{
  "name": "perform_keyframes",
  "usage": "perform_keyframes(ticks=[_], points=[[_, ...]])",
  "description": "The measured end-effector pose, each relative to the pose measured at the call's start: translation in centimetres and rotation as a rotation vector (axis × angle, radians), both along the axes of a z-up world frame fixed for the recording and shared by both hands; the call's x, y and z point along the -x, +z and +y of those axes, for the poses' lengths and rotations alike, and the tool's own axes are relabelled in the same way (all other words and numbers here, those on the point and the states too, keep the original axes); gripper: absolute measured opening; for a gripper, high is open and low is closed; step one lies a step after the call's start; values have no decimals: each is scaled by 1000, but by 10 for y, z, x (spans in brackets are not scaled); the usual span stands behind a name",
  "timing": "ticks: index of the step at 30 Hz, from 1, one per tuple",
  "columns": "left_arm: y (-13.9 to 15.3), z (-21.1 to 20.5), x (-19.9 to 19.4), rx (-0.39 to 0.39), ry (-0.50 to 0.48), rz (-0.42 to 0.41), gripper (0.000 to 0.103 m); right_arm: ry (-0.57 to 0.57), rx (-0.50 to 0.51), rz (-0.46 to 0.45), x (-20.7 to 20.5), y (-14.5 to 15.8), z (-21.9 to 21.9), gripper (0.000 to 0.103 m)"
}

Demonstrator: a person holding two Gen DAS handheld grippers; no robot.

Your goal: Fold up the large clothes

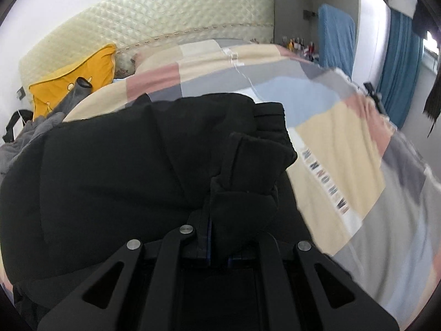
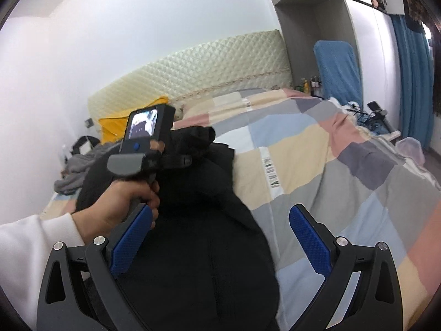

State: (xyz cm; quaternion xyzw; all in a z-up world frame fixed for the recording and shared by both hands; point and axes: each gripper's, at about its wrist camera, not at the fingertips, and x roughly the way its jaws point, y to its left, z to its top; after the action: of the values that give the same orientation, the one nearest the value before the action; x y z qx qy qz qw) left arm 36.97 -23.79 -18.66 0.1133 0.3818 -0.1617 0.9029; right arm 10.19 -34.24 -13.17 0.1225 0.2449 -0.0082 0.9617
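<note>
Matt black cloth garment point(image 1: 115, 171); quilted headboard point(image 1: 165, 19); right claw point(image 2: 220, 237) pads point(image 2: 308, 237) textured blue.

Garment point(image 2: 193, 248) on quilt point(image 2: 330, 193)

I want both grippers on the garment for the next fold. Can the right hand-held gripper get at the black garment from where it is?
Probably yes. The right hand-held gripper is open just above the black garment, with nothing between them; the left hand-held gripper grips it farther up.
</note>
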Motion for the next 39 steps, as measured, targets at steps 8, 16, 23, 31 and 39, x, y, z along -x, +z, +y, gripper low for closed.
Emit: perform_keyframes(ticks=[8, 16, 23, 31, 39], points=[[-37, -4, -13, -53, -33, 113, 7, 15, 25, 20, -7, -5, 7, 100], [-20, -2, -6, -104, -79, 169, 11, -3, 30, 40, -12, -10, 6, 100], [11, 17, 33, -50, -77, 104, 87, -2, 66, 43, -12, -11, 12, 100], [55, 100, 71, 20, -55, 12, 87, 27, 98, 46, -14, -9, 25, 100], [53, 248, 74, 75, 166, -21, 87, 130, 100, 101, -30, -13, 49, 100]])
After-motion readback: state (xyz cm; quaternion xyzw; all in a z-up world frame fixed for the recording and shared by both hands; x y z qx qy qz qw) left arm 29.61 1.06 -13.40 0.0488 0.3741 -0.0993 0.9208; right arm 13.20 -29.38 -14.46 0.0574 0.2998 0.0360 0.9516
